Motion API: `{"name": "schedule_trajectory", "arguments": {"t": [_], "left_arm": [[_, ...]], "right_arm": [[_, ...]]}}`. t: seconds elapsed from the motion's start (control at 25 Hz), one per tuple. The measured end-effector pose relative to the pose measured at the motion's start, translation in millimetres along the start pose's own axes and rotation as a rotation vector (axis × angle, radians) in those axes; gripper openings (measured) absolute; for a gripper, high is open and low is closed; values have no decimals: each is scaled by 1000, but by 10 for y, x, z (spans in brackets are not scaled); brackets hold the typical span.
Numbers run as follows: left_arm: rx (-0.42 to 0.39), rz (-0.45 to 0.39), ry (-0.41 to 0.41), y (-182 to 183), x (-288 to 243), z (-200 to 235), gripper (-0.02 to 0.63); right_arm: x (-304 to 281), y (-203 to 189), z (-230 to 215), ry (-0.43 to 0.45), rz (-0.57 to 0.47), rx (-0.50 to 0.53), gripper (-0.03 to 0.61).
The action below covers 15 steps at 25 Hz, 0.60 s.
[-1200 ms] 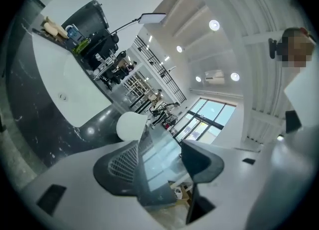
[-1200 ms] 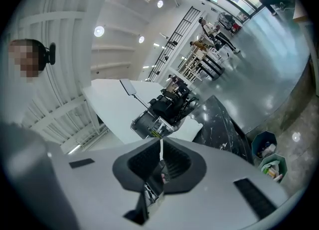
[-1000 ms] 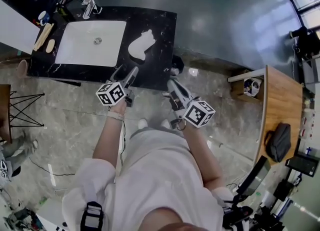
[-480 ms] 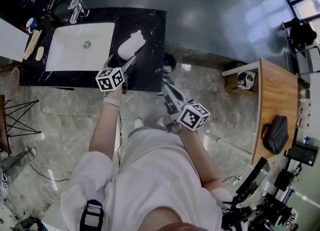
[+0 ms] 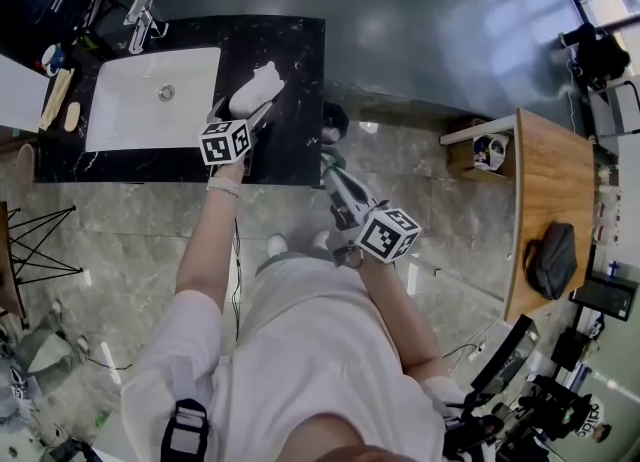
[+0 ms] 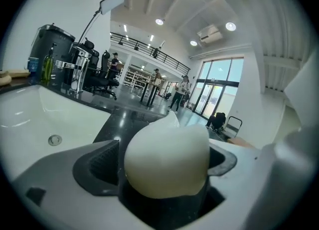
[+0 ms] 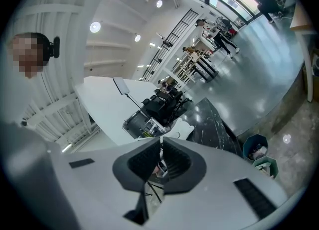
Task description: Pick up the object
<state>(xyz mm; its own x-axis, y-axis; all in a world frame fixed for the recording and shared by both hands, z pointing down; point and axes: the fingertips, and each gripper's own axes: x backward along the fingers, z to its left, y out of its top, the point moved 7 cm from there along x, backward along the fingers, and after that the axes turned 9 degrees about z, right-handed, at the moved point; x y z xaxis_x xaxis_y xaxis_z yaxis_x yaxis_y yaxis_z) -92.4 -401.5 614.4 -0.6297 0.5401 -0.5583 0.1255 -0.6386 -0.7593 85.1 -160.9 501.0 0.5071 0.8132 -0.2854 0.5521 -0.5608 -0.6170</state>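
Note:
A white, rounded object [image 5: 255, 90] lies on the black marble counter [image 5: 300, 50] to the right of the sink. My left gripper [image 5: 243, 110] reaches over the counter's front edge, and its jaws are opening around the object's near end. In the left gripper view the white object [image 6: 167, 159] fills the gap between the wide-set jaws, and the left pad [image 6: 99, 162] stands apart from it. My right gripper [image 5: 330, 165] hangs over the floor in front of the counter, shut and empty. In its own view the right gripper [image 7: 160, 164] shows its pads almost touching.
A white sink basin [image 5: 150, 100] with a faucet [image 5: 140, 18] is set in the counter's left part. A dark bin [image 5: 335, 122] stands on the floor by the counter's right corner. To the right is a wooden desk [image 5: 560, 200] with a dark bag [image 5: 552, 260].
My left gripper has moved forward over the counter edge, and its jaws now sit around the white object. The right gripper has hardly moved.

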Motion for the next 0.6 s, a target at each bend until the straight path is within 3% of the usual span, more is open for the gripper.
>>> {"name": "schedule_trajectory", "arguments": {"t": [0.16, 0.36, 0.6], "left_arm": [[-20, 21, -27, -57, -150, -3, 477], [-75, 70, 26, 9, -123, -38, 442], [-98, 68, 44, 13, -119, -57, 437]], "right_arm": [[19, 9, -43, -8, -9, -5, 20], [24, 25, -46, -13, -15, -5, 20], [-1, -5, -41, -7, -9, -5, 20]]}}
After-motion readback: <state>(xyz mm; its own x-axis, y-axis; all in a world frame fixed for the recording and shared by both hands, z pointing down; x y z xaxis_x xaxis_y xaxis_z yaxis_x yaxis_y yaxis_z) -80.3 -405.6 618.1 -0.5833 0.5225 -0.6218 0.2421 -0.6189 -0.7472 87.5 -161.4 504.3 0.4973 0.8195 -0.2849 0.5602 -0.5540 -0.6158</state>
